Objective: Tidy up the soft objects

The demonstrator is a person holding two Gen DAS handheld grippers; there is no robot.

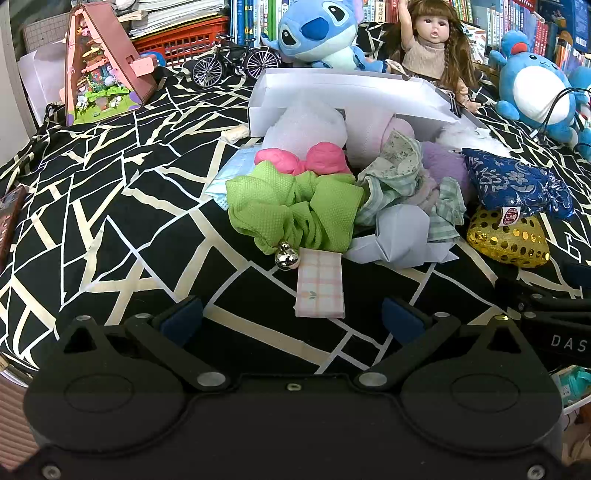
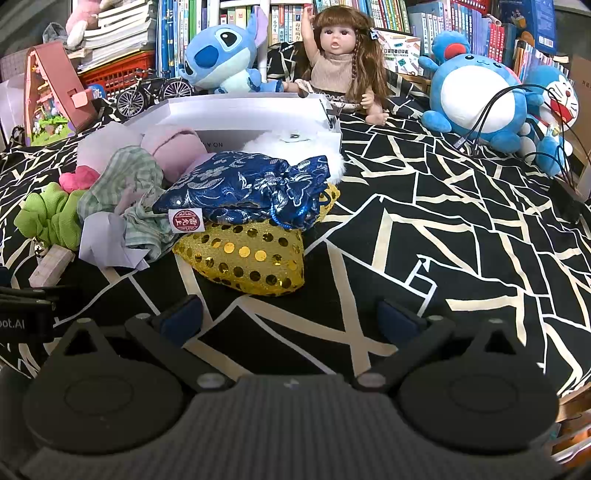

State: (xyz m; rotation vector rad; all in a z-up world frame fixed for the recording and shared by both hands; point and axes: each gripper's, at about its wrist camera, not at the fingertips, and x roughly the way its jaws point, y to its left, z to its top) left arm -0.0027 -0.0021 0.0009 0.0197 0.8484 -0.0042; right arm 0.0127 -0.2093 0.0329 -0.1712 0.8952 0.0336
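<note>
My work surface: black cloth with cream cracked-line pattern (image 2: 461, 229). Behind it, my shelf wall of upright colourful books (image 2: 424, 14). Left of the books, red plastic slatted crate (image 1: 177, 37) under stacked white papers (image 1: 173, 11).

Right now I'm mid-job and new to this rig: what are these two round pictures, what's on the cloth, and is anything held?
There is no robot arm: a person holds one two-finger gripper in each hand, and each carries a fisheye camera looking along its fingers. One picture is from the left gripper, the other from the right gripper. Both are open and hold nothing. On the black-and-white cloth lies a pile of soft things: a green scrunchie with a small bell, a checked fabric piece, a blue brocade pouch resting on a gold sequin pouch. Behind them stands a white box.
</note>
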